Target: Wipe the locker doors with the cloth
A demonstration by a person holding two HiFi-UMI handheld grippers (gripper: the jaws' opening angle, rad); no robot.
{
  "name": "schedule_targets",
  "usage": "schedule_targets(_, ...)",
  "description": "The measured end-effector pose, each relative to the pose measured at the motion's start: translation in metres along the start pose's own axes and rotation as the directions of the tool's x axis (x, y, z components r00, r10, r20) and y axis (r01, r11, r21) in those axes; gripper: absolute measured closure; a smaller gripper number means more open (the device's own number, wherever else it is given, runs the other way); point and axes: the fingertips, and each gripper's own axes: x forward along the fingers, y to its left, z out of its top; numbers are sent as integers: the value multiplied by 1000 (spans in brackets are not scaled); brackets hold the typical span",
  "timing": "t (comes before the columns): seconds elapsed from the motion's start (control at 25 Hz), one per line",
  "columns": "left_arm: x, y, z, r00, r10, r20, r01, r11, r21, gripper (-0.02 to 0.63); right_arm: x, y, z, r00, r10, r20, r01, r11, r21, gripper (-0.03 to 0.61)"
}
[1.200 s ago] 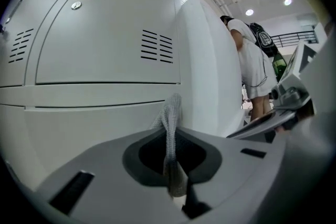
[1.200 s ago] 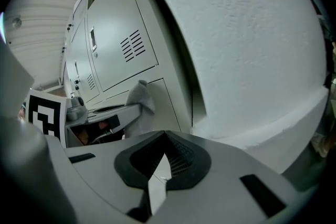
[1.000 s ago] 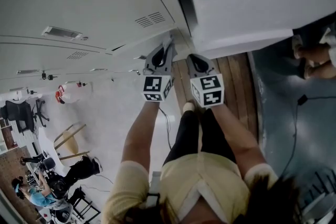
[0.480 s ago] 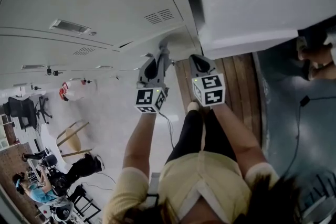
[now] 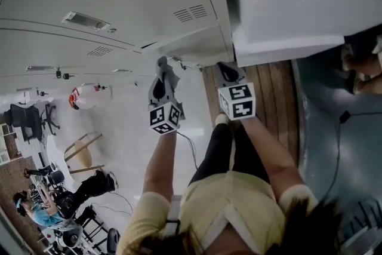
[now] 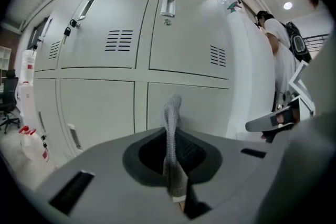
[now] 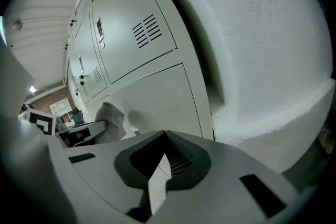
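Directly before the person stands a bank of pale grey metal lockers (image 6: 178, 34), filling the upper left of the head view. All the doors that face the grippers are shut, so what is inside them cannot be seen. A small bunch of keys (image 6: 66, 32) hangs at one door in the upper left of the left gripper view.

At the centre of the head view, the left gripper (image 5: 162, 70) is stretched forward on a nearly straight left forearm (image 5: 158, 158) towards the lower row of doors. Its jaws are clenched on a thin grey woven cloth (image 6: 171, 123), which stands up from them as a narrow upright strip. The free end of the cloth is in front of a lower door. I cannot tell whether it touches the door.

Just to the right, the right gripper (image 5: 226, 70) is held beside the white plastered wall corner (image 5: 286, 15). Its jaw tips are together and nothing is between them.
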Motion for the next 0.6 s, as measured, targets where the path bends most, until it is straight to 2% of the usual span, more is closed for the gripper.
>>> schedule_targets(0.24, 6, 24, -15, 998, 55, -44, -56, 998, -18, 597, 2, -8, -10, 1000, -17, -12, 17, 1000, -14, 575)
schedule_targets(0.6, 38, 5, -16, 998, 6, -65, -4, 1000, 22, 597, 0, -14, -17, 999, -35, -28, 35, 999, -6, 575)
